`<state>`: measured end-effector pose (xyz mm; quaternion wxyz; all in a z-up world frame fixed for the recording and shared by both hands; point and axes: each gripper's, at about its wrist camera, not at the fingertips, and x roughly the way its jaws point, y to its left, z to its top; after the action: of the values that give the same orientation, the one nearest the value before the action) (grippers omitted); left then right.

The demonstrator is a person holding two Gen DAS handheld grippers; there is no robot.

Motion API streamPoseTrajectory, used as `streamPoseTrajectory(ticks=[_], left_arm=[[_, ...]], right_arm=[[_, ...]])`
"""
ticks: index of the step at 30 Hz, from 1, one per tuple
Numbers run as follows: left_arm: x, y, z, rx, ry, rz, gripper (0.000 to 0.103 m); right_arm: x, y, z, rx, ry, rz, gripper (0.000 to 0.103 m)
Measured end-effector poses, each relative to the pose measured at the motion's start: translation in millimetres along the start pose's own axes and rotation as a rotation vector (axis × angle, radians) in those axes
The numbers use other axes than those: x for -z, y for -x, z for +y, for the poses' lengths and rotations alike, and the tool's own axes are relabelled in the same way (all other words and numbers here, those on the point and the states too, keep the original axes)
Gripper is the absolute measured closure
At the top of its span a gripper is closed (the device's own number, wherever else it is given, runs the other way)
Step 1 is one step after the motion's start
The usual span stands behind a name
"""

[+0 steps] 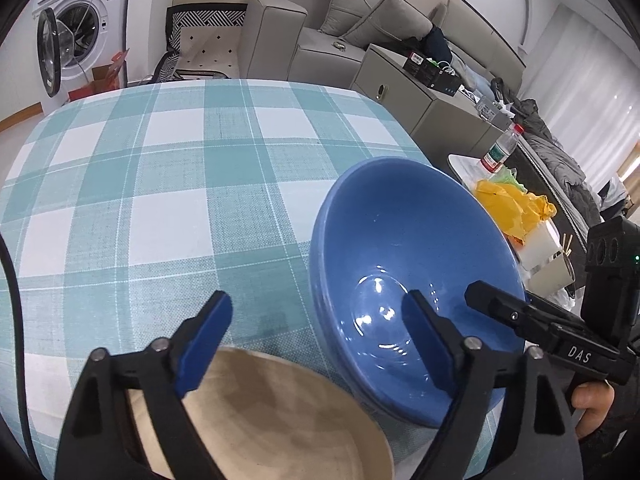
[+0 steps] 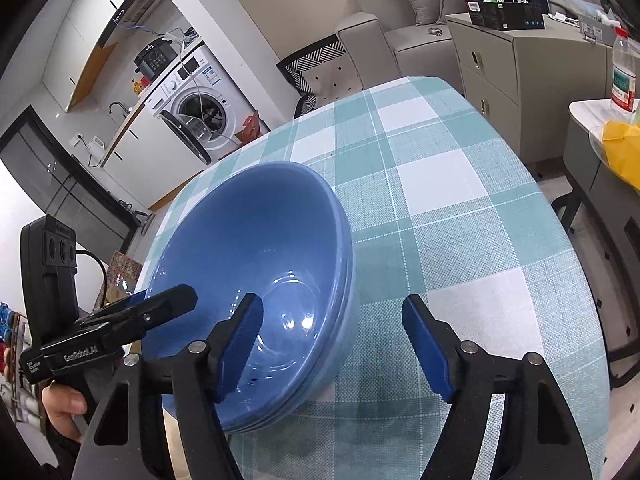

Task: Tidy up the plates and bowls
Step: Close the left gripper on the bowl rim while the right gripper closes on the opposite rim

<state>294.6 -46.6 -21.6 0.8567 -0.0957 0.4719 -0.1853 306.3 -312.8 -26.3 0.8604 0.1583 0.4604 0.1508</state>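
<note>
- A stack of blue bowls point(image 1: 408, 276) stands on a table under a teal-and-white checked cloth point(image 1: 168, 184); in the right wrist view the stack point(image 2: 256, 276) shows several nested rims at its near side.
- Just near-left of the bowls lies a beige plate point(image 1: 280, 412), touching or almost touching the stack; which one I cannot tell.
- The left gripper point(image 1: 324, 344) hangs over the seam between plate and bowls. Its jaws stand well apart: the left finger is above the plate, the right finger is inside the top bowl, and neither pad presses on anything.
- The right gripper point(image 2: 344, 344) straddles the right wall of the bowls, one blue pad inside the bowl and one outside over the cloth. The jaws are wide and the pads do not look pressed to the rim.
- A hand point(image 1: 592, 404) holds the right gripper's handle at the near right edge of the left view.
- Far off stand a washing machine point(image 1: 76, 28), a grey sofa point(image 1: 332, 24) and a water bottle point(image 1: 500, 148) on a side table.
</note>
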Motion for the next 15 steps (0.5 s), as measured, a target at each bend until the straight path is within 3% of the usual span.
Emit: streamPoseTrajectory(ticks=[5, 15], left_arm=[[1.1, -4.1, -3.5, 0.009, -0.013, 0.020, 0.045], [1.7, -2.5, -4.2, 0.021, -0.008, 0.016, 0.062]], right_arm=[[0.0, -1.0, -0.2, -0.014, -0.006, 0.006, 0.037], [0.7, 1.8, 1.1, -0.021, -0.002, -0.005, 0.044]])
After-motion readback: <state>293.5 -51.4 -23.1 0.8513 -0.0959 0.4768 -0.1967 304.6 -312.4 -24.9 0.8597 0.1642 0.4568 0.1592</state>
